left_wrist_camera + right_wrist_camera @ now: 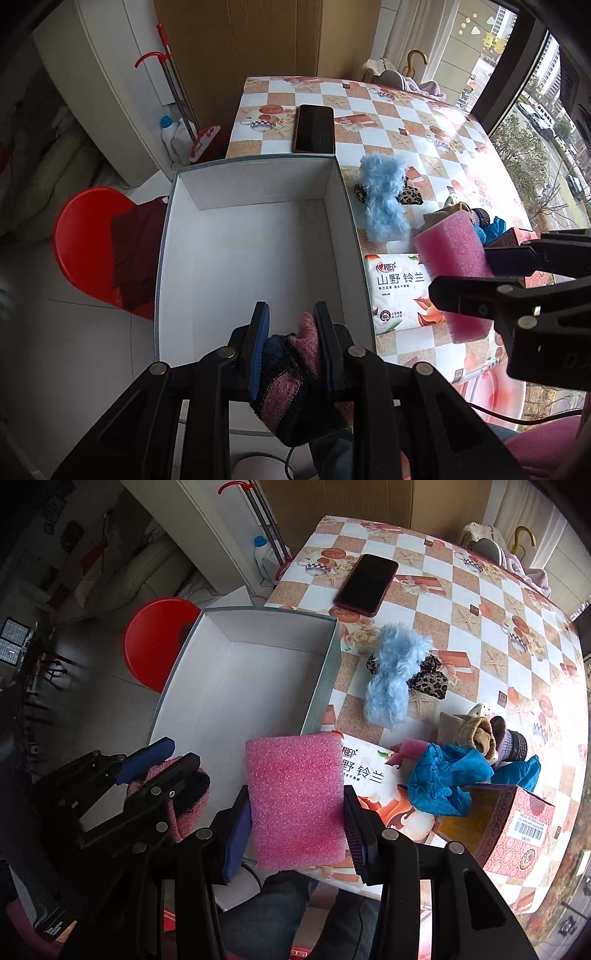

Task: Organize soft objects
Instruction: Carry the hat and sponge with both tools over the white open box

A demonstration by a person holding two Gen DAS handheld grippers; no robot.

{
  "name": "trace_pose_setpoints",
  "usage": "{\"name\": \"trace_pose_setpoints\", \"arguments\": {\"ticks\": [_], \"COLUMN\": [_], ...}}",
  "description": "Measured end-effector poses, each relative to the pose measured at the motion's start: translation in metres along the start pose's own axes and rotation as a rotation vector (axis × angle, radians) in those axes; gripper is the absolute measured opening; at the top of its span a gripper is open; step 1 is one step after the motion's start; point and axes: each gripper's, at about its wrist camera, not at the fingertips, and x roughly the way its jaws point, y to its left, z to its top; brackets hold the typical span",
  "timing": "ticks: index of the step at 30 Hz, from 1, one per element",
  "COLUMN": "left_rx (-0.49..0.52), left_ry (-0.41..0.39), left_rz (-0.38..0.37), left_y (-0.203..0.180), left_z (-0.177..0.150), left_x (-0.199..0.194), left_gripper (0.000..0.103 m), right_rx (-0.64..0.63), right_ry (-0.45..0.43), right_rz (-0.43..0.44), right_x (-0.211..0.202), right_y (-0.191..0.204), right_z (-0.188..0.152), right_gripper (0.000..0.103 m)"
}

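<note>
My left gripper (291, 314) is shut on a pink and dark knitted glove (295, 373) above the near end of an empty white box (255, 254). My right gripper (295, 801) is shut on a pink foam sponge (293, 801), just right of the box's (258, 675) near corner and over a tissue pack (373, 775). From the left wrist view the sponge (452, 269) and right gripper (491, 269) hang right of the box. In the right wrist view the left gripper (177, 753) holds the glove (188, 805) over the box. A fluffy blue toy (384, 199) lies on the table.
A dark phone (314, 128) lies on the checkered tablecloth (406, 118) behind the box. Leopard scrunchies (428, 679), blue gloves (447, 779), rolled socks (480, 738) and a red carton (513, 823) crowd the right. A red stool (85, 243) stands on the floor at left.
</note>
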Motion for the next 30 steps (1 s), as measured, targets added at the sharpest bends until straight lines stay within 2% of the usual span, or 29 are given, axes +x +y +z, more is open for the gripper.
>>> {"name": "trace_pose_setpoints", "arguments": {"ticks": [15, 30], "left_rx": [-0.046, -0.063], "left_ry": [0.0, 0.012], "left_rz": [0.004, 0.001], "left_y": [0.023, 0.03], "left_z": [-0.02, -0.029], "left_x": [-0.002, 0.0], "left_gripper": [0.027, 0.027], "right_rx": [-0.084, -0.112], "right_ry": [0.032, 0.05], "right_rz": [-0.018, -0.019], "right_x": [0.011, 0.018], "right_y": [0.037, 0.052], "right_z": [0.0, -0.002], "right_gripper": [0.048, 0.048]}}
